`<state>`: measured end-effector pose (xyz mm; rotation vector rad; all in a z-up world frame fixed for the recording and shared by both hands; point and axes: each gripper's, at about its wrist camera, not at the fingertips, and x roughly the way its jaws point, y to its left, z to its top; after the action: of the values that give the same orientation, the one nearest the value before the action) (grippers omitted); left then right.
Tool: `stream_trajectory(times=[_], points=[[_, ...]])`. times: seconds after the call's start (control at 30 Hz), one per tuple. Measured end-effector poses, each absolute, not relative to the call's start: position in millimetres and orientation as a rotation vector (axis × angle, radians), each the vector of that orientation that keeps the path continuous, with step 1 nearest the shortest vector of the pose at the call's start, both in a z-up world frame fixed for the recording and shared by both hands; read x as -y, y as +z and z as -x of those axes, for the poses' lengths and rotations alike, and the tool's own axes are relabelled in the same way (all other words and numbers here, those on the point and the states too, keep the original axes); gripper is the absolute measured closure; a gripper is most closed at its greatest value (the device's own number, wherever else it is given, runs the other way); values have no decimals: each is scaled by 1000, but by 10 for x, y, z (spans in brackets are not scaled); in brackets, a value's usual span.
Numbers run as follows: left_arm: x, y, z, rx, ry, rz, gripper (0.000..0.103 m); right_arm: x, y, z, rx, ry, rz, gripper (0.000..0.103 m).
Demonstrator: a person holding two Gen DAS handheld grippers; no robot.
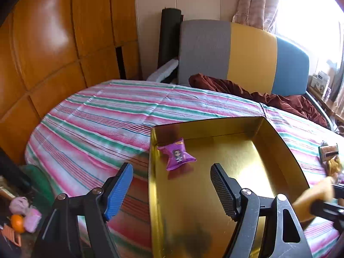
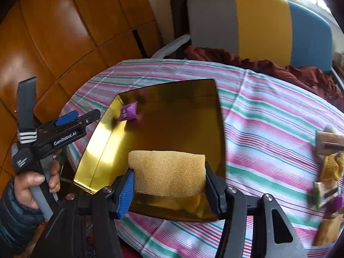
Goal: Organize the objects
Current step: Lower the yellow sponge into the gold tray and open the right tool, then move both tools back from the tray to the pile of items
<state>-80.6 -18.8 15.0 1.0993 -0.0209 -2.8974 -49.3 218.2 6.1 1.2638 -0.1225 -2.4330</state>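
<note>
The left hand-held gripper (image 1: 172,185), one blue ribbed pad and one black, stands with its jaws apart and nothing between them, above the near left wall of a shallow gold metal tray (image 1: 277,142). A small purple sealed snack packet (image 1: 177,155) lies in the tray's far left corner. The tray rests on a table under a pink, green and white striped cloth (image 1: 96,124). At the right edge, blurred, a yellow sponge (image 1: 316,195) enters.

Tray (image 2: 103,150) on the table (image 2: 268,118), left of centre. Purple packet (image 2: 129,112) inside tray, far-left corner. Sponge (image 2: 167,172) over tray's near edge. Loose snack packets (image 2: 329,178) on table, far right. Sofa (image 2: 258,25) behind table.
</note>
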Motion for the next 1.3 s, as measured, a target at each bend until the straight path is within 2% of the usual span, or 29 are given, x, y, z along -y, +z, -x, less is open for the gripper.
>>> stream_trajectory(times=[0.33,0.53,0.57,0.67,0.7,0.8,0.97,1.3], points=[[338,330,496,-1,-2896,-1006,20,-1598,-260,752,149,-2295,-1334,45],[512,330,423,-60,-2865,-974,18,-1266,-400,821,216,-2190,-1341,39],[552,322,416,-70,-2856,-972,18,-1229,-411,832,239,-2169,-1338,37],[668,308,422,-116,-2835,-977,18,-1187,-413,795,267,-2129,-1331,18],[699,309,429,-134,-2831,-978,18,-1165,-404,775,264,-2127,-1324,17],[729,321,401,-144,-2834,-948,18,-1170,-363,710,248,-2142,-1309,17],[637,325,350,-102,-2867,-918,11,-1276,-235,549,162,-2259,-1270,17],[267,288,237,-21,-2960,-962,8,-1821,-20,332,70,-2492,-1226,17]])
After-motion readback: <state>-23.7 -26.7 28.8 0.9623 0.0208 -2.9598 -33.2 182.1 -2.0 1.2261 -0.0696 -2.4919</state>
